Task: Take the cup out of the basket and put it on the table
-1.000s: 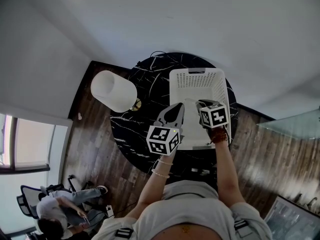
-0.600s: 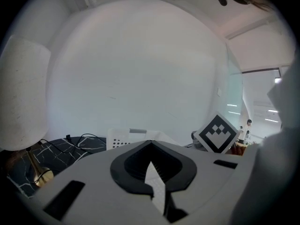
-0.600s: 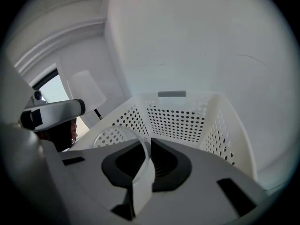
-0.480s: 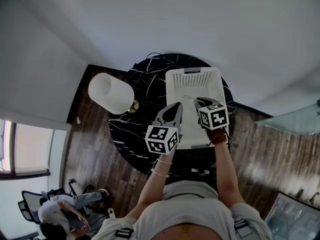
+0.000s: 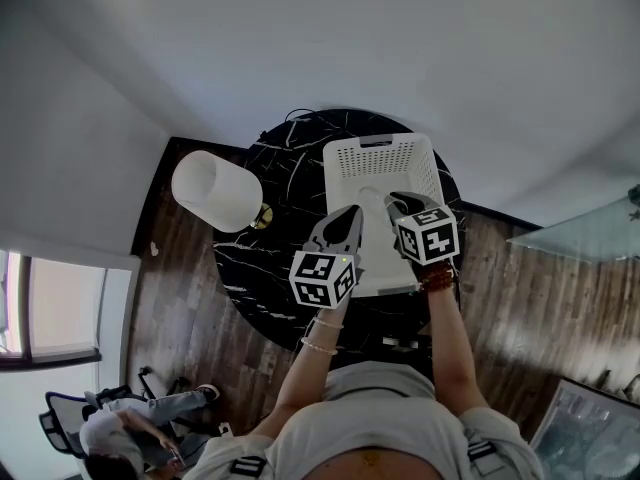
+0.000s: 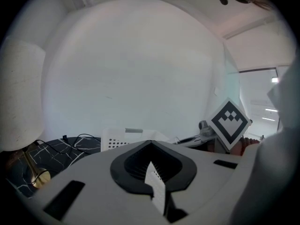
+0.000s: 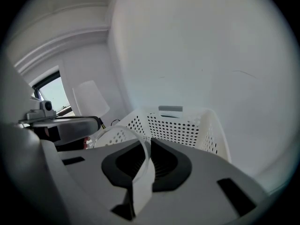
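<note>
Fingers (image 7: pixel 201 161) of our right gripper (image 7: pixel 145 149) are pinched on the thin wall of the clear cup (image 7: pixel 117 134), and its rim curves out to the left from the seam between them. We see the cup against the left wall of the white perforated basket (image 7: pixel 187 128), inside the basket's outline and short of its far wall. We cannot tell whether the cup's base is clear of the basket's floor. From the head view the cup is too faint to make out, but the right gripper sits over the near half of the basket, pointing toward its far wall. On our left gripper (image 6: pixel 151 146) the fingers (image 6: pixel 93 168) are closed together with nothing between them. In the head view this gripper hovers over the basket's near left edge, just beside the right one, and its marker cube (image 5: pixel 323 276) hangs out past the basket's near rim. The basket stands on a round black table (image 5: pixel 265 238) with white veins, which shows mostly to the basket's left. A lamp (image 5: pixel 215 190) with a white shade stands at the table's edge, well to the left of the basket. Beyond the table lies a dark wooden floor (image 5: pixel 180 298), and far to the near left of the basket a seated person (image 5: pixel 125 433) is partly in view.
</note>
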{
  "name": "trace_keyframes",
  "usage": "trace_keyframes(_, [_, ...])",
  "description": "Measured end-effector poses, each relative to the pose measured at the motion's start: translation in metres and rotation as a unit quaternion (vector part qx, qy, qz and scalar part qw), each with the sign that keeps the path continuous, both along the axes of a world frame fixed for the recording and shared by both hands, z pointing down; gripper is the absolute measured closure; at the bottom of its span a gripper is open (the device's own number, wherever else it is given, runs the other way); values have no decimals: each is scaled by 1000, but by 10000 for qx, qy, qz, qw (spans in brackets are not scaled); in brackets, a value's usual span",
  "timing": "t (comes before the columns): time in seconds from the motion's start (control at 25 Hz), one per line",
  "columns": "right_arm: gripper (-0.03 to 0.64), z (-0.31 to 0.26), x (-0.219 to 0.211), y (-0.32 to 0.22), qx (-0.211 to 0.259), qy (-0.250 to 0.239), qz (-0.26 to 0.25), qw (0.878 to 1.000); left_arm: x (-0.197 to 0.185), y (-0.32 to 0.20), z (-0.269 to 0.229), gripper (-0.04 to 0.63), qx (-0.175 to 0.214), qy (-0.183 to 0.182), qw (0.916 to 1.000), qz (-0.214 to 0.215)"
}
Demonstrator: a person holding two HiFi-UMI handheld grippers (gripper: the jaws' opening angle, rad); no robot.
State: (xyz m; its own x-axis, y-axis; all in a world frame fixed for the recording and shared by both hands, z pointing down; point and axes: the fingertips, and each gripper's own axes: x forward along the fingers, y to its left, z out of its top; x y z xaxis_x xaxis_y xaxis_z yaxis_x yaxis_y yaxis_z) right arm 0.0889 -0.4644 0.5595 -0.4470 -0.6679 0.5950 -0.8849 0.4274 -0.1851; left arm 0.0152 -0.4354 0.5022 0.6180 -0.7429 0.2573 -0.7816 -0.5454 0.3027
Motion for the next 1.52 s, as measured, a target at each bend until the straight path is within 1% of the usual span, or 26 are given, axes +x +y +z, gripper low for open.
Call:
trace_keyframes(0.64, [581, -41, 11, 16, 558, -18, 227, 9982, 11, 8, -5, 589, 54, 1, 9998, 176])
trace_keyframes(1.04, [581, -65, 13, 29, 863, -129, 334, 9956, 15, 17, -11, 589, 102, -23, 9996, 268])
trace_keyframes(1.52, [581, -88, 17, 44, 1139, -204, 444, 9923, 18, 27, -18, 589, 168, -60, 9992, 344])
